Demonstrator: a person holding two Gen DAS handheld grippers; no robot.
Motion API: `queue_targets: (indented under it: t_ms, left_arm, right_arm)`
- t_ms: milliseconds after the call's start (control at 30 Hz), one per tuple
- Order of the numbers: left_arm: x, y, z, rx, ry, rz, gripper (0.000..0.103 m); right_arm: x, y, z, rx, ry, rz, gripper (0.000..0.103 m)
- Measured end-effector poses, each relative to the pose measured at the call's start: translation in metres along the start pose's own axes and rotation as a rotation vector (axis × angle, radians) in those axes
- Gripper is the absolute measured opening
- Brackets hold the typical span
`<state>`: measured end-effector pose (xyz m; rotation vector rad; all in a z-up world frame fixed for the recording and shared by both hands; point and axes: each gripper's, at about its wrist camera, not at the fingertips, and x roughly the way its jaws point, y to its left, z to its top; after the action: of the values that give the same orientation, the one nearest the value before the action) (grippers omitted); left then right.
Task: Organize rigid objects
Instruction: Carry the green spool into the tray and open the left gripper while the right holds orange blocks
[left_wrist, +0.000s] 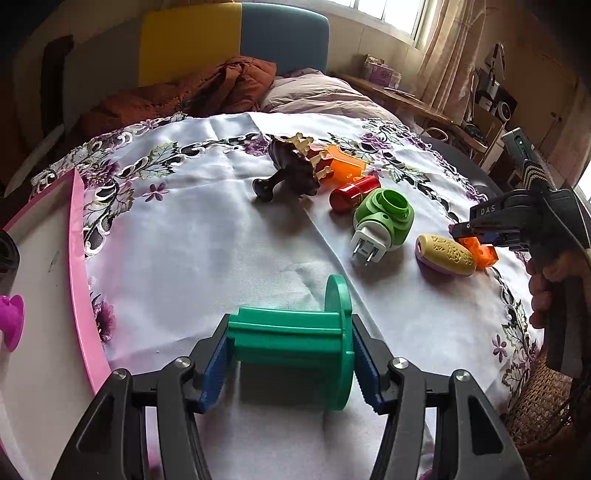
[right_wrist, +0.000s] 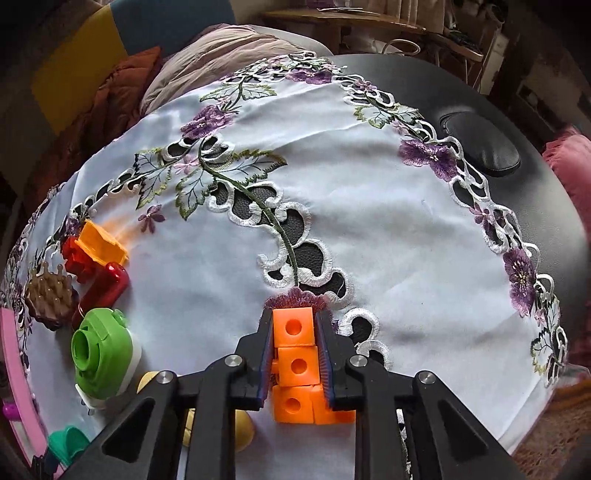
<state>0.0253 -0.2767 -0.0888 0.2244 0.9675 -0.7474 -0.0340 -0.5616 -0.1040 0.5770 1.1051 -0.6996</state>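
My left gripper (left_wrist: 290, 363) is shut on a green plastic spool (left_wrist: 295, 339), its flange against the right finger, just above the white embroidered cloth (left_wrist: 192, 243). My right gripper (right_wrist: 295, 354) is shut on an orange block piece with round holes (right_wrist: 297, 365); it shows in the left wrist view (left_wrist: 480, 236) at the right, low over the cloth beside a yellow and purple oval case (left_wrist: 445, 254). A green plug-in device (left_wrist: 382, 221), a red cylinder (left_wrist: 354, 194), an orange box (left_wrist: 345, 166) and a brown brush (left_wrist: 291, 171) lie in a row.
A pink-rimmed white tray (left_wrist: 79, 258) lies at the left, holding a magenta piece (left_wrist: 13, 317) and a dark object (left_wrist: 7, 251). A black padded surface (right_wrist: 517, 122) lies under the cloth. Bedding is behind; a wicker basket (left_wrist: 539, 402) is at the lower right.
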Motion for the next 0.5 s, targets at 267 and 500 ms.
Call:
queue_targets:
  t_ms: [267, 500]
  left_arm:
    - [-0.036, 0.002, 0.007, -0.019, -0.065, 0.013, 0.059]
    - [-0.066, 0.014, 0.008, -0.055, -0.113, 0.042, 0.059]
  right_arm:
    - [0.000, 0.005, 0.000, -0.052, -0.017, -0.036, 0.022]
    - [0.000, 0.006, -0.002, -0.060, -0.019, -0.040, 0.025]
